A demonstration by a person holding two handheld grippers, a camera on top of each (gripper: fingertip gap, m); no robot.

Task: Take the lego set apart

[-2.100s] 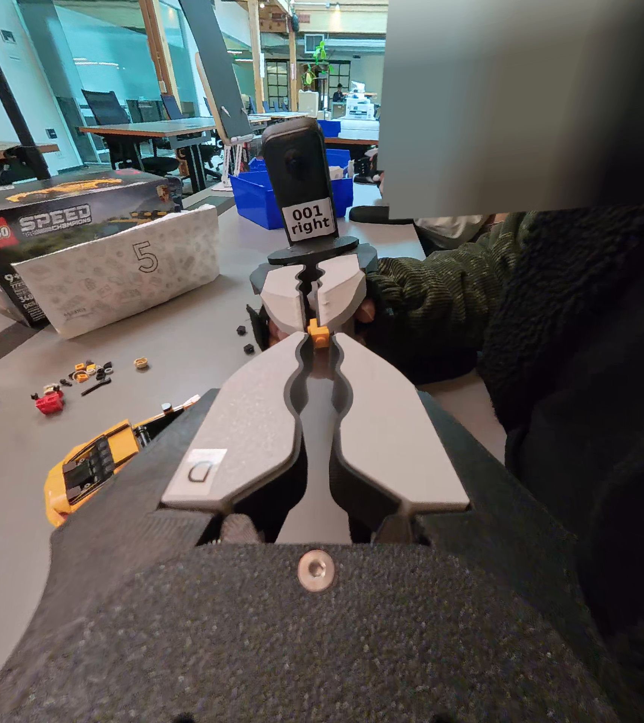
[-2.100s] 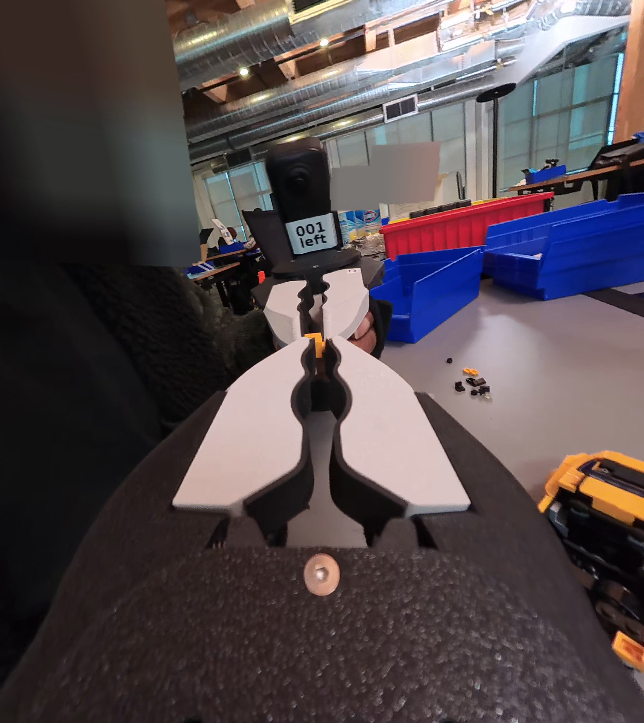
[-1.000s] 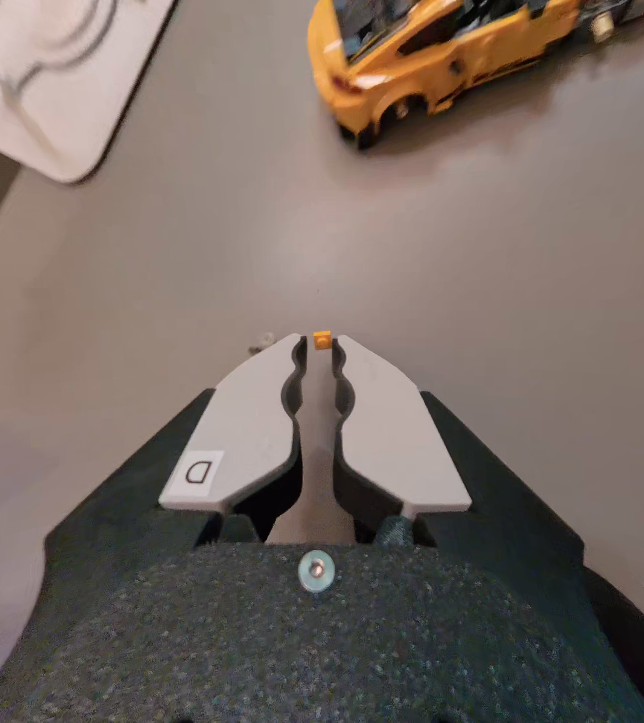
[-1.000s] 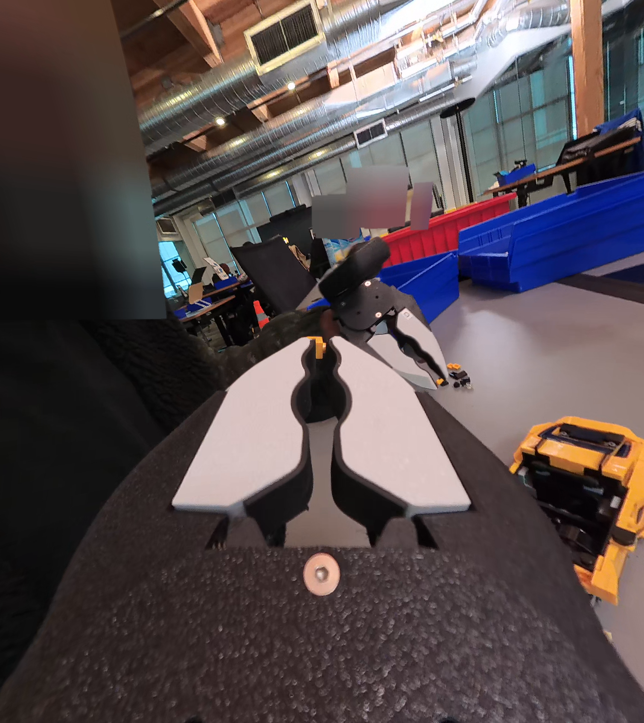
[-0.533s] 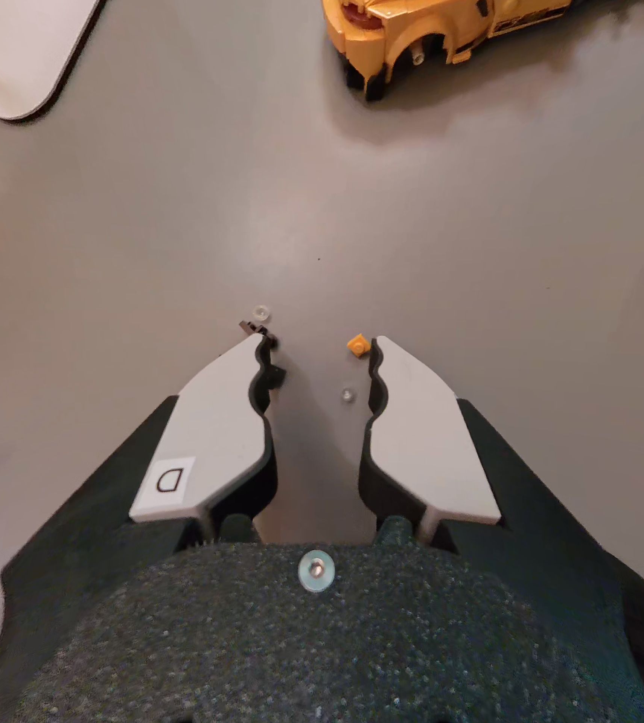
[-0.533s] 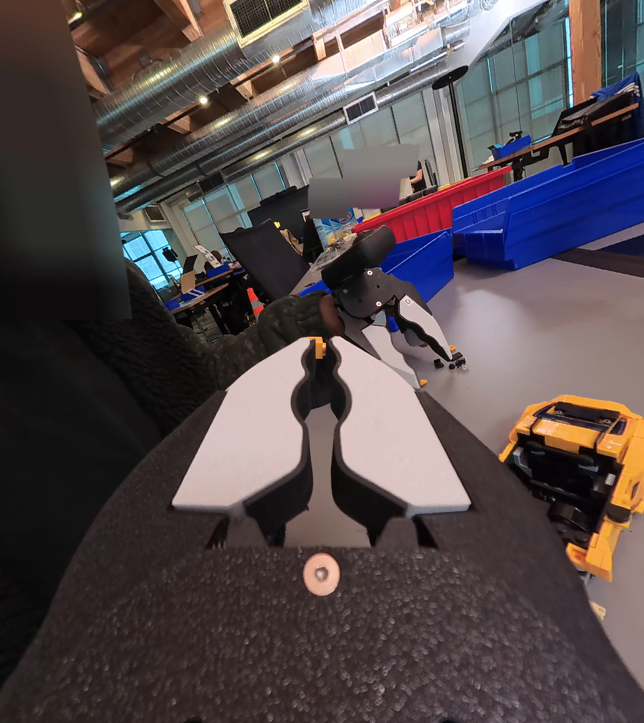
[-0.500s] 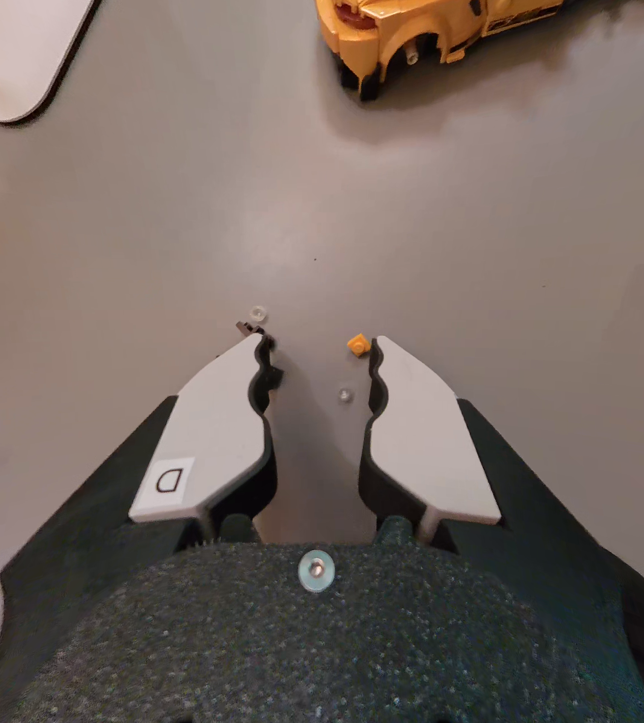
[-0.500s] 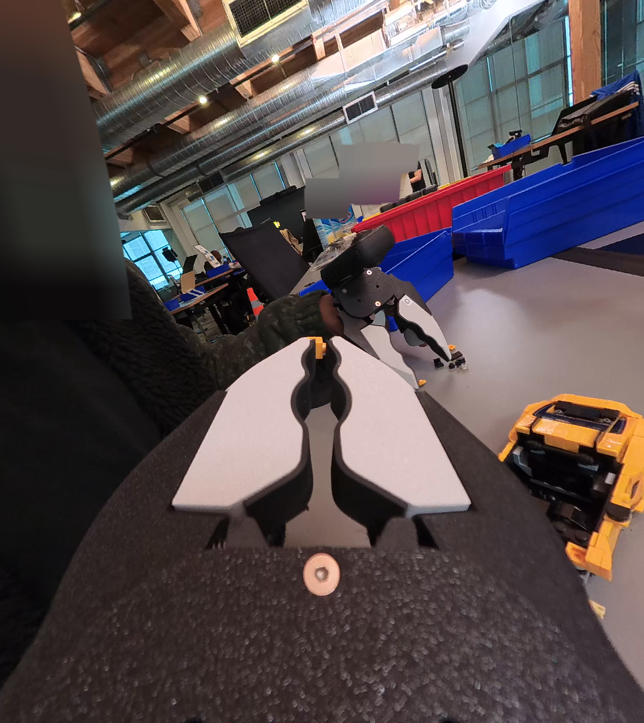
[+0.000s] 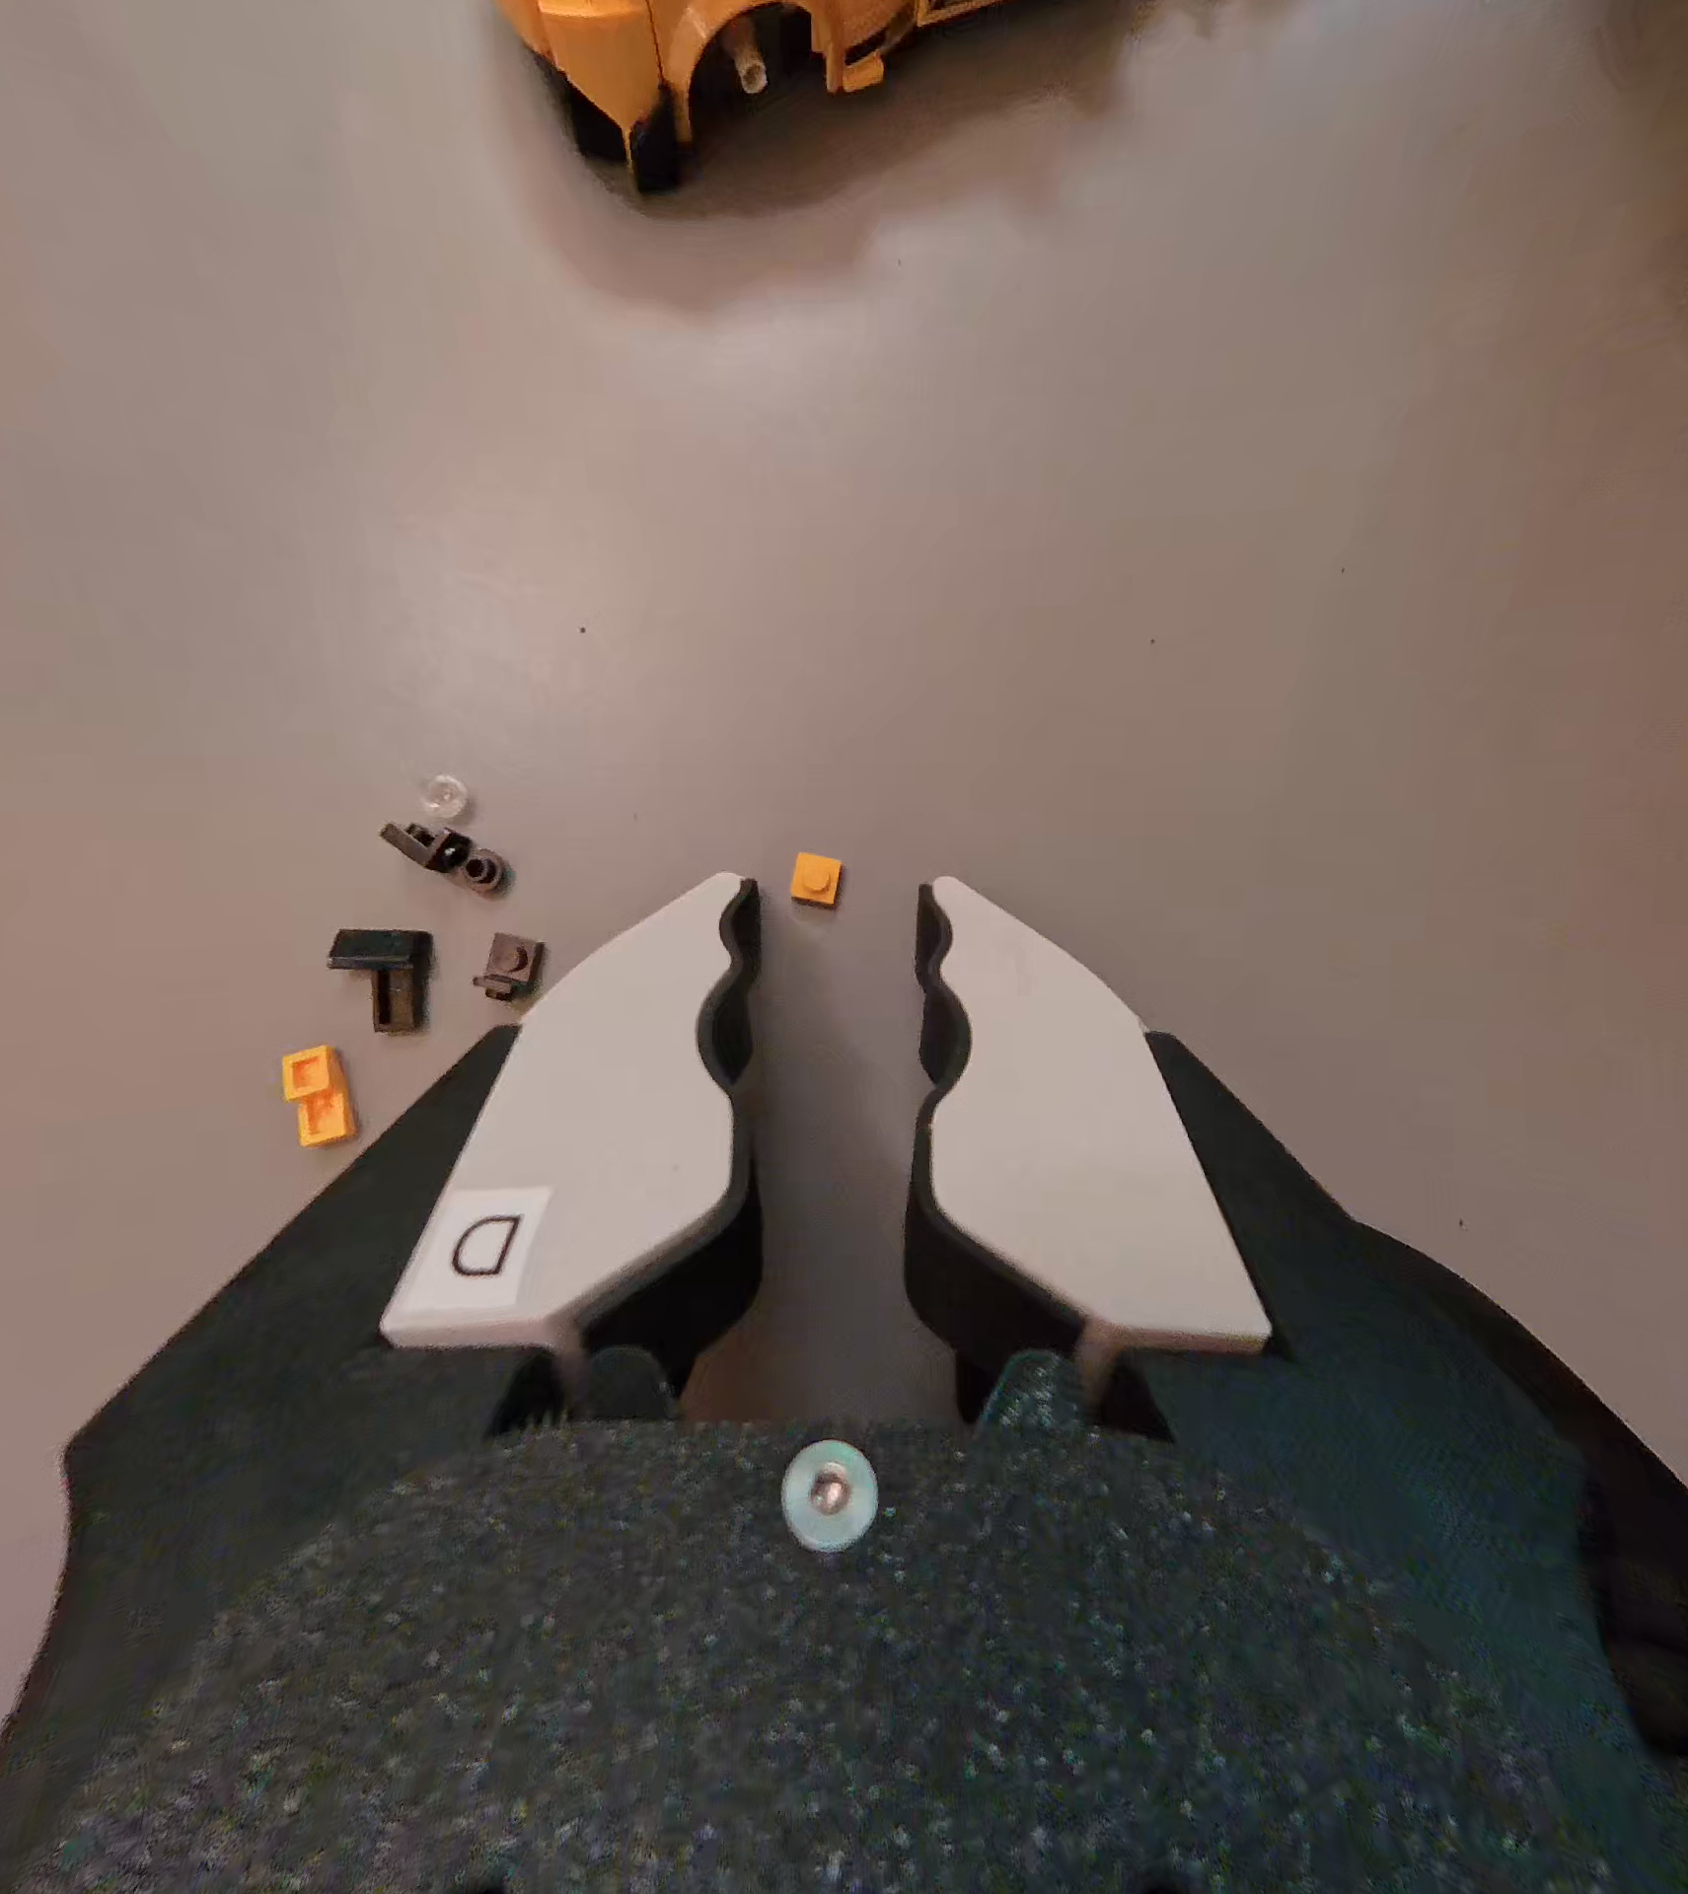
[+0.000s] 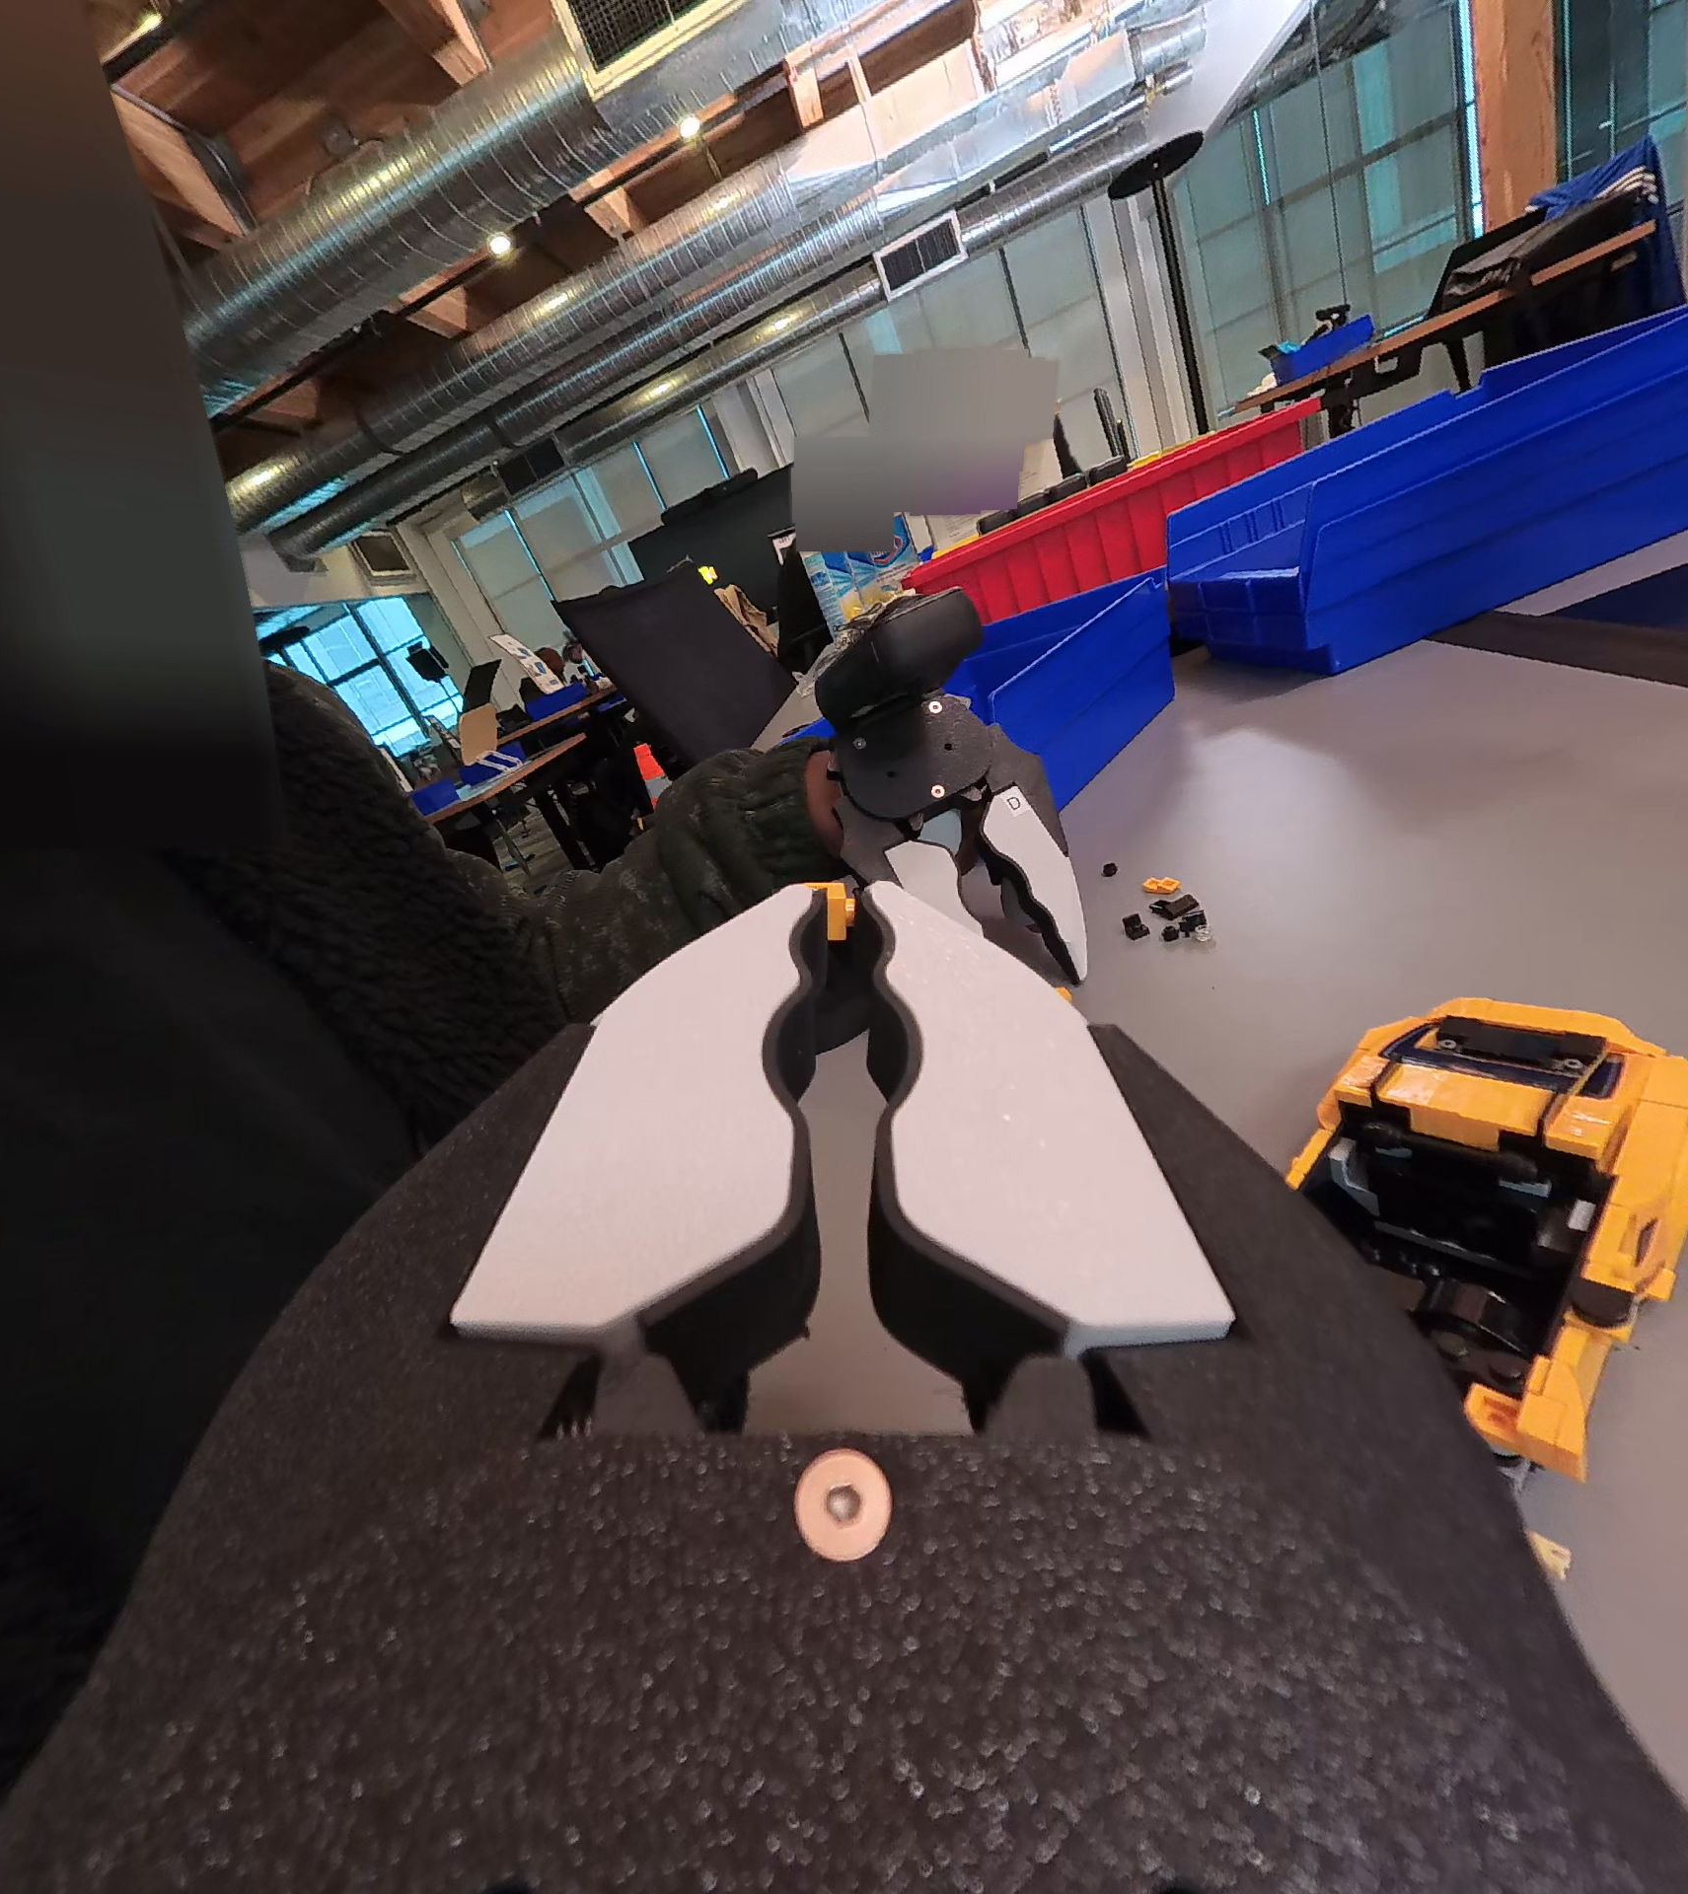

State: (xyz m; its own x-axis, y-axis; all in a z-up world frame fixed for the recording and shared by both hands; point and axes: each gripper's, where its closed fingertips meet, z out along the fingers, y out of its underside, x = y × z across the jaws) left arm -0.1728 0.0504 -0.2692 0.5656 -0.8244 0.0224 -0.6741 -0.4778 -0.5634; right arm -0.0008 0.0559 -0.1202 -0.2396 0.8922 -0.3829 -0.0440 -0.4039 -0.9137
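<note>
My left gripper (image 9: 834, 887) is open and points down at the grey table. A small orange one-stud plate (image 9: 816, 879) lies loose on the table just ahead of its tips. To its left lies a pile of small parts: black pieces (image 9: 388, 969), a clear round stud (image 9: 443, 792) and an orange piece (image 9: 317, 1095). The yellow lego car (image 9: 716, 72) lies at the top edge of the left wrist view and at right in the right wrist view (image 10: 1495, 1179). My right gripper (image 10: 845, 902) is shut on a small orange piece (image 10: 834, 910), held above the table. The left gripper (image 10: 1003, 902) shows beyond it.
Blue bins (image 10: 1465, 512) and a red bin (image 10: 1106, 533) stand at the back of the table. A person's dark green sleeve (image 10: 675, 851) reaches to the left gripper. The small-parts pile also shows in the right wrist view (image 10: 1167, 912). The gap from one gripper's tips to the other's is roughly 25 cm. My left tips are roughly 6 cm from the clear round stud (image 9: 443, 792). My right wrist view (image 10: 1208, 937) looks at it from another angle.
The left gripper pulled away from the right one, swung down to the table, opened and let go of the small orange plate. It has since drawn back a little. The right gripper stays shut.
</note>
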